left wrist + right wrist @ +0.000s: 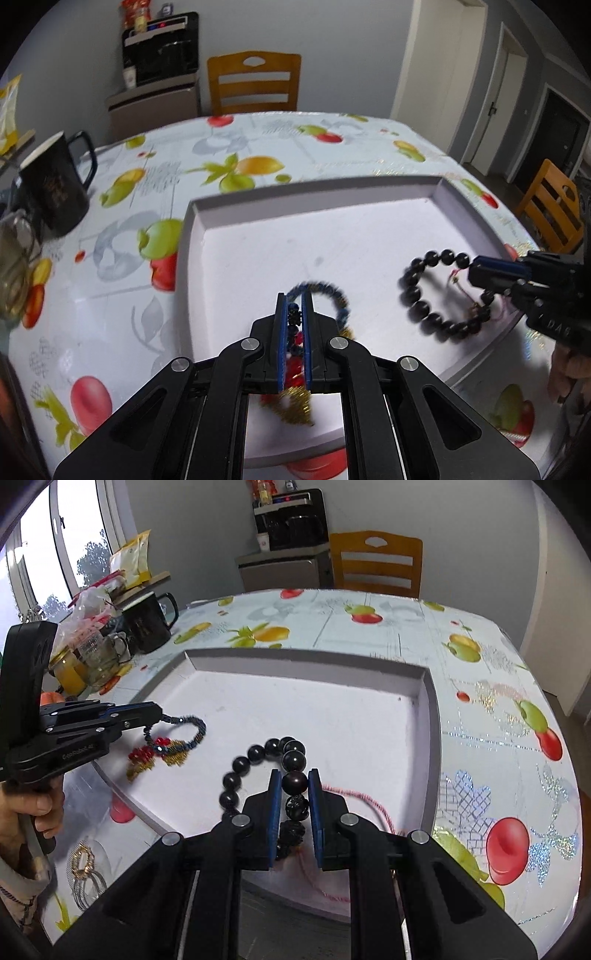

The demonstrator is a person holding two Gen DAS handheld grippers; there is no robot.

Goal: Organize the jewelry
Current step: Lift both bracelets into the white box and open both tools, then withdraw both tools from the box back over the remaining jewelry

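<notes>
Fruit-print tablecloth (258, 147), white tray (332, 236), left tool (294, 299) clamping blue bracelet (332, 295), right tool (294, 775) clamping black beads (266, 753)

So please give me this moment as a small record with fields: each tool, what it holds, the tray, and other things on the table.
left tool: shut on blue beaded bracelet, over the tray
right tool: shut on black bead bracelet, over the tray
tray: white, shallow, nothing lying flat in it
table: fruit-pattern cloth
black mug: on the table, left of the tray
</notes>
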